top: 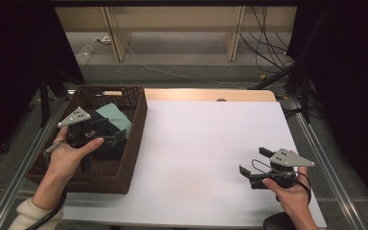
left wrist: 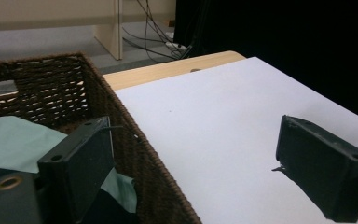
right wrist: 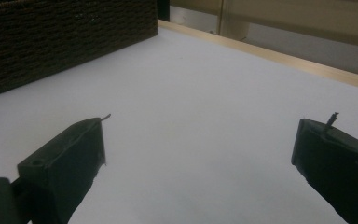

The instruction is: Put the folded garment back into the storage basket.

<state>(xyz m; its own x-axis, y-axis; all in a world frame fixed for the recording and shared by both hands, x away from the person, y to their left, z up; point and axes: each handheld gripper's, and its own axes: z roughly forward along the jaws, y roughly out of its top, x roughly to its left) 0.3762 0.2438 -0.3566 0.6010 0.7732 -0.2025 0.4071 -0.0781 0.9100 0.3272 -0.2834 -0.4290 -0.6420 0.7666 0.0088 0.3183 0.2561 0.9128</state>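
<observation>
From above, the left gripper (top: pixel 106 128) hovered over the basket (top: pixel 136 125), jaws spread and empty, above the green cloth (top: pixel 116 116). The left gripper view showed cloth (left wrist: pixel 14 140) inside the basket (left wrist: pixel 135 154). The right gripper (right wrist: pixel 198 158) gaped, empty, low over the table (right wrist: pixel 205 93).

Both claws (top: pixel 114 130) (top: pixel 253 161) — jaws wide apart

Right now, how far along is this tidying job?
Done, it seems: a green cloth and something dark already lie in the wicker basket. In hand: nothing; the left gripper hangs over the basket with jaws open and empty, the right gripper likewise over the white table. Left: nothing visible on the table.
</observation>
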